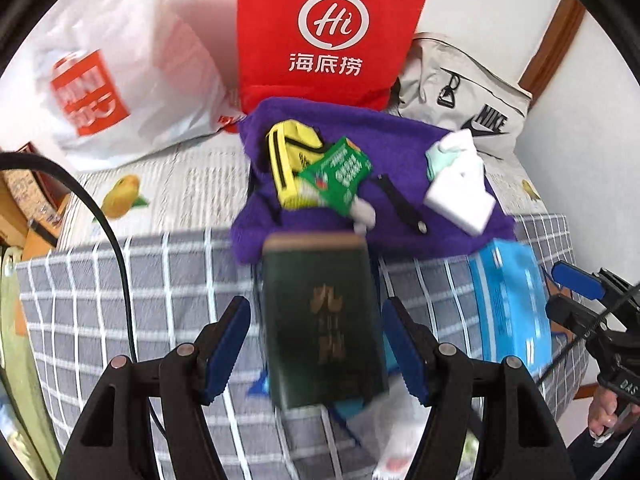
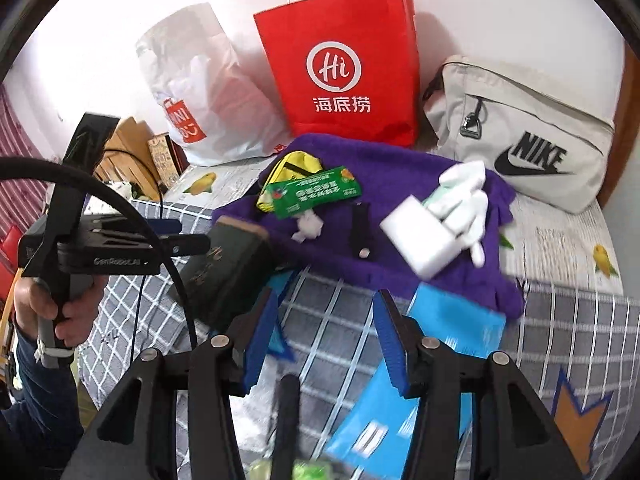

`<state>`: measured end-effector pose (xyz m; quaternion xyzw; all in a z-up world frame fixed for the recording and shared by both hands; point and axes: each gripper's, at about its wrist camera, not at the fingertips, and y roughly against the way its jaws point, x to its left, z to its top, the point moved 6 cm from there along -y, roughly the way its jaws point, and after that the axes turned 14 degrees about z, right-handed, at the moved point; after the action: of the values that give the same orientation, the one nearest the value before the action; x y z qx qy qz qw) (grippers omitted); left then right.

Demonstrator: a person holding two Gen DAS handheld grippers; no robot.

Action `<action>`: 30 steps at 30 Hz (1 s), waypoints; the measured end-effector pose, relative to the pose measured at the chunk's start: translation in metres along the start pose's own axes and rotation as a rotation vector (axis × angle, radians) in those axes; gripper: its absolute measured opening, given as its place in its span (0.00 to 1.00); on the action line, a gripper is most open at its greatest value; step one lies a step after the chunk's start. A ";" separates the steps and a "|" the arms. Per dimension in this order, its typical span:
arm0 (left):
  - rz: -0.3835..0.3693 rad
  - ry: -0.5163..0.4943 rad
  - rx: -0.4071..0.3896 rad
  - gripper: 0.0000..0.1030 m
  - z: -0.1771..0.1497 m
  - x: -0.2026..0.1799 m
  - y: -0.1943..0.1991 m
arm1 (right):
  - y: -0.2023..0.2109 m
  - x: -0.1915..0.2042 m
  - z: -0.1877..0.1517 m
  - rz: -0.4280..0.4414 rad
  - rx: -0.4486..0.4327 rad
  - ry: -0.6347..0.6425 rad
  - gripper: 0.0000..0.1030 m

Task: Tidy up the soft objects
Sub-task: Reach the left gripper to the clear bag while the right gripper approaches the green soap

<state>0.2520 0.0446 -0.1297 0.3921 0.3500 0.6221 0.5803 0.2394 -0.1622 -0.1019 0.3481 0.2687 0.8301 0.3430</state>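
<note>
Our left claw (image 1: pixel 316 308) stands open to a middle width. A dark green box (image 1: pixel 320 320) lies between its fingers on the checked bedcover (image 1: pixel 120 300), but there is a gap on each side, so the pads do not press it. Far ahead and to the left of this claw leans a white plastic bag (image 1: pixel 120 80), and straight ahead stands a red paper bag (image 1: pixel 332 32). Just beyond the box lies a purple cloth (image 1: pixel 360 140). On it, from left to right, are a yellow pouch (image 1: pixel 284 152), a green packet (image 1: pixel 340 172) partly over the pouch, a black strap (image 1: pixel 400 204) and a white block (image 1: pixel 460 200) touching a white glove (image 2: pixel 464 192). Behind the cloth on the right rests a grey Nike bag (image 1: pixel 472 92). To the right of the left claw lies a blue packet (image 1: pixel 508 300).

Our right claw (image 2: pixel 324 294) is also open, a little narrower, and holds nothing; only bedcover shows between its fingers. The blue packet lies under and just right of its right finger. The purple cloth is just ahead of it.
</note>
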 end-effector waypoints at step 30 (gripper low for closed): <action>-0.148 0.054 -0.004 0.65 -0.134 -0.016 0.044 | -0.072 0.020 -0.138 -0.116 0.335 0.041 0.30</action>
<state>0.1130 0.0280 -0.1517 0.3468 0.3924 0.5886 0.6158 0.1515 -0.1310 -0.2276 0.3675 0.4299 0.7593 0.3219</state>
